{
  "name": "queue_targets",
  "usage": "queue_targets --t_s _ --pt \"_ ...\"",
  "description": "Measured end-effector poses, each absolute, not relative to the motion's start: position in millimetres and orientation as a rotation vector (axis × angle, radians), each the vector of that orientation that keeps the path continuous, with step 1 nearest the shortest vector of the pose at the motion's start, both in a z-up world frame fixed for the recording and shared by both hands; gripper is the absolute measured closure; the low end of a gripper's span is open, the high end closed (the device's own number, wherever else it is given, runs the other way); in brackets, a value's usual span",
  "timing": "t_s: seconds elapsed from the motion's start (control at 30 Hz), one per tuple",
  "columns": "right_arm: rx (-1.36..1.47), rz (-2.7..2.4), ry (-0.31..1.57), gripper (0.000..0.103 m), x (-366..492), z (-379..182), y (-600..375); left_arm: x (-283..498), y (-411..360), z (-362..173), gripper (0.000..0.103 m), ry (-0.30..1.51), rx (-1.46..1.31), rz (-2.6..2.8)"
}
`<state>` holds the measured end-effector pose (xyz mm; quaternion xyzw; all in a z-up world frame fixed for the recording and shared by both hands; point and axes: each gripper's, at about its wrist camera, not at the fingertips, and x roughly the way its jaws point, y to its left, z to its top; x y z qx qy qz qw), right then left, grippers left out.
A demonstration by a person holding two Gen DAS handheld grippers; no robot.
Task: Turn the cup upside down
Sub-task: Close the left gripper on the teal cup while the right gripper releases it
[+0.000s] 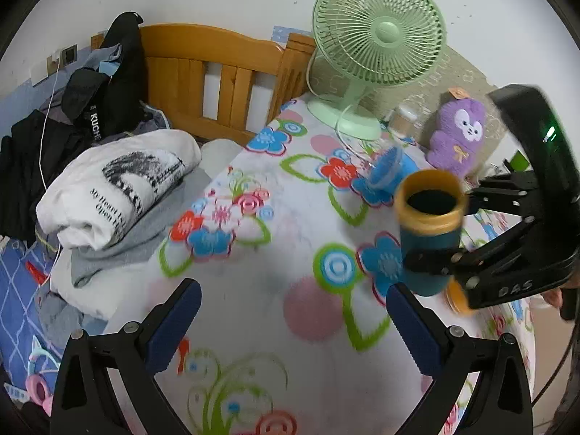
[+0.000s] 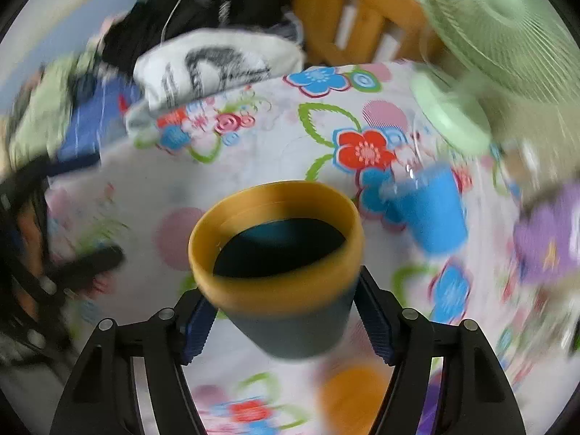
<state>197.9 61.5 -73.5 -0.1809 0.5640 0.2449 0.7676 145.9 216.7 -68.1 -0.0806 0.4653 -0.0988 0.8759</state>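
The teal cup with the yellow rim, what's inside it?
Nothing visible: the teal cup with the yellow rim, held by the right tool, opens toward the camera, showing only dark teal wall and shadow. Its bottom is too dark to see, so something small could hide there.

black strap (image 1: 95,123): white letters "KUCHE", the end cut off by a fold
right gripper (image 1: 427,235): raised "DAS" on its black body, first letter unsure
white folded cloth (image 1: 119,185): black print, two lines starting "No Honu..." and "Open...", rest too small to read
right wrist view: nothing readable, blurred
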Motion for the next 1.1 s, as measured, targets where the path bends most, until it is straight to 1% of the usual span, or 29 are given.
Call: queue_targets --t_s 0.2,0.3,0.43,0.53,0.6,0.7,0.77,0.87,1.0,1.1 --pt "-0.177 0.531 1.233 0.032 133.2 -65.7 50.3 98.3 221.5 -63.0 0.0 0.969 -0.16 -0.256" --pt "-0.138 0.54 1.256 0.032 100.9 -59.8 44.1 75.6 226.8 -59.4 0.0 0.965 -0.146 -0.274" --pt "-0.173 0.534 1.332 0.032 59.3 -57.5 41.1 47.7 236.1 -55.7 0.0 0.966 -0.142 -0.297" --pt "-0.143 0.564 1.447 0.032 30.3 -69.2 36.7 30.3 240.8 -56.2 0.0 0.973 -0.143 -0.319" --pt "-0.093 0.585 1.524 0.032 20.7 -86.8 34.8 21.4 241.0 -58.9 0.0 0.983 -0.141 -0.334" --pt "-0.049 0.569 1.568 0.032 22.0 -107.5 33.1 13.2 239.4 -63.0 0.0 1.0 -0.141 -0.346" --pt "0.005 0.566 1.538 0.032 33.3 -111.2 32.9 9.7 238.1 -64.1 0.0 1.006 -0.141 -0.35" --pt "0.01 0.537 1.482 0.031 48.2 -111.0 35.2 7.7 236.5 -63.6 0.0 1.005 -0.136 -0.345" --pt "0.013 0.563 1.421 0.02 55.6 -104.8 35.5 7.0 232.9 -62.0 0.0 1.0 -0.132 -0.34" --pt "0.032 0.576 1.394 0.019 53.6 -101.3 31.7 7.7 229.9 -62.8 0.0 1.006 -0.135 -0.343"
